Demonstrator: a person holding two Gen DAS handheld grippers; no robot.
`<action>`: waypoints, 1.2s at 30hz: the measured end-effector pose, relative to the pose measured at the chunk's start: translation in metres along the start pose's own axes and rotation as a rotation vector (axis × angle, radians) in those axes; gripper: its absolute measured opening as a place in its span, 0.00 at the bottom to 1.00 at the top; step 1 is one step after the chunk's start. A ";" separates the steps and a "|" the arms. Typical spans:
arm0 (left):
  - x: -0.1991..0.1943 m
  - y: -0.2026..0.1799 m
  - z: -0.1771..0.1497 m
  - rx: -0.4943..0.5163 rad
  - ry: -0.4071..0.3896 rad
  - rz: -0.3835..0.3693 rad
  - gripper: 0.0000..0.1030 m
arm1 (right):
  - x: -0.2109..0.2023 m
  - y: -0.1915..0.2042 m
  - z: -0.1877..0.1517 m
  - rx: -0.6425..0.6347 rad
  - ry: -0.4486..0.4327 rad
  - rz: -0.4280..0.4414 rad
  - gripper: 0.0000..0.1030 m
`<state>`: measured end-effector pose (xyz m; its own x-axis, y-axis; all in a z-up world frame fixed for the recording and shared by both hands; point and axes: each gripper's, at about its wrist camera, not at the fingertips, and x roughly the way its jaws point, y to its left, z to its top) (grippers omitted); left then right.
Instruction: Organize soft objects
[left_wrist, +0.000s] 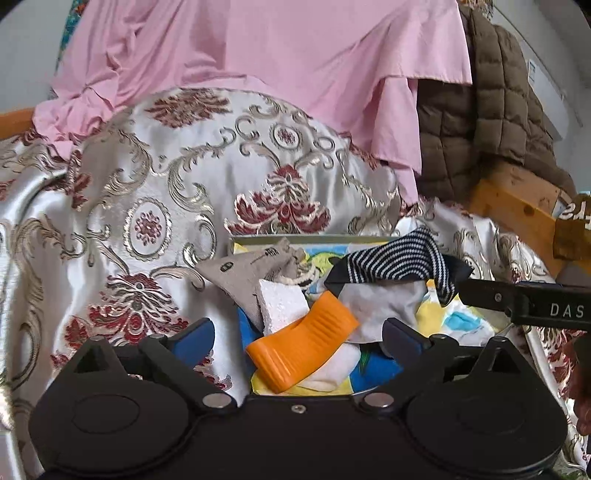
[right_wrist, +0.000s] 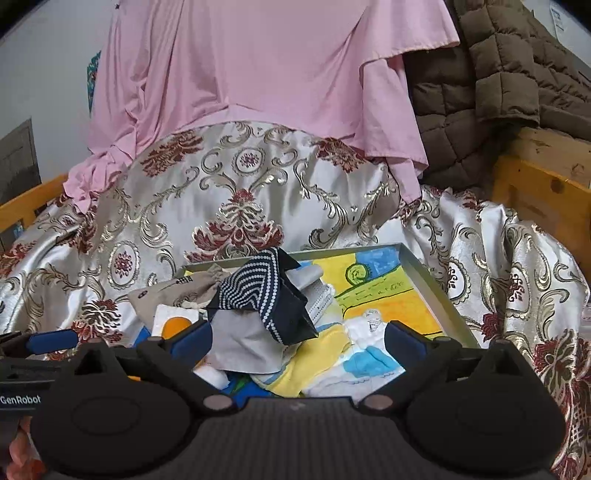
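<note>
A metal tray (right_wrist: 428, 280) with a bright painted bottom lies on the patterned cover and holds a heap of soft things. On top is a navy-and-white striped sock (right_wrist: 251, 288), with a grey cloth (right_wrist: 240, 347) under it. A beige pouch (left_wrist: 251, 269), a white foam block (left_wrist: 282, 304) and an orange ribbed piece (left_wrist: 303, 347) lie at the tray's left side. My left gripper (left_wrist: 297, 339) is open, and the orange piece lies between its blue pads without touching them. My right gripper (right_wrist: 299, 339) is open above the grey cloth and a yellow cloth (right_wrist: 314, 354).
A satin cover (left_wrist: 166, 192) with red and gold ornaments spreads around the tray. A pink garment (right_wrist: 258, 74) hangs behind it, and a brown quilted jacket (right_wrist: 498, 74) lies at the right. Wooden frame boards (right_wrist: 546, 184) border both sides.
</note>
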<state>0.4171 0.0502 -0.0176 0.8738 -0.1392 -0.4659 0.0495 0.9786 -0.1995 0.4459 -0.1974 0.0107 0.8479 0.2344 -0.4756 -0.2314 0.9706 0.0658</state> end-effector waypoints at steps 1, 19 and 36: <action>-0.004 -0.001 -0.001 -0.001 -0.012 0.006 0.95 | -0.004 0.001 -0.001 -0.001 -0.007 0.003 0.99; -0.054 -0.024 -0.008 0.001 -0.125 0.048 0.98 | -0.049 -0.004 -0.006 0.015 -0.065 0.016 1.00; -0.092 -0.030 -0.021 0.003 -0.167 0.051 0.99 | -0.084 0.001 -0.025 0.021 -0.058 0.026 1.00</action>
<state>0.3248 0.0308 0.0130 0.9433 -0.0625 -0.3259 0.0043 0.9843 -0.1763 0.3624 -0.2171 0.0286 0.8679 0.2614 -0.4223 -0.2437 0.9650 0.0965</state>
